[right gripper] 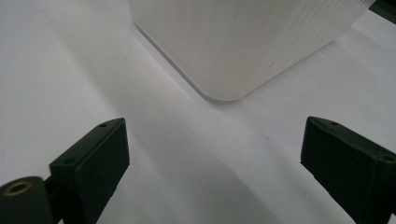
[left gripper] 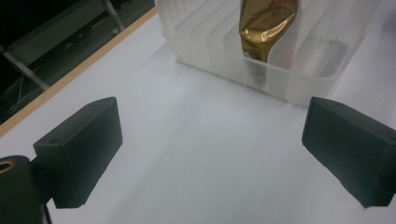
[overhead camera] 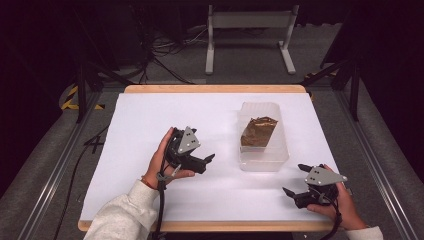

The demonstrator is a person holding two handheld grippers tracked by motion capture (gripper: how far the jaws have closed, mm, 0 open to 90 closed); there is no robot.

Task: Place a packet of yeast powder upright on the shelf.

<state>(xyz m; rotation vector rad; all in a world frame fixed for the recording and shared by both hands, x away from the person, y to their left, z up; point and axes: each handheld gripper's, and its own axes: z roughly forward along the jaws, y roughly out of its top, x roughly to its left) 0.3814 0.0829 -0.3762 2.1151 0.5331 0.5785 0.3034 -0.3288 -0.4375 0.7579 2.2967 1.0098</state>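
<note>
Your left gripper and right gripper rest on the worktop, fingers spread, empty; the pouch stands in the tub at two o'clock.

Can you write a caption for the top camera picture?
Two open grippers, left and right, rest beside a clear bin holding a gold packet.
</note>
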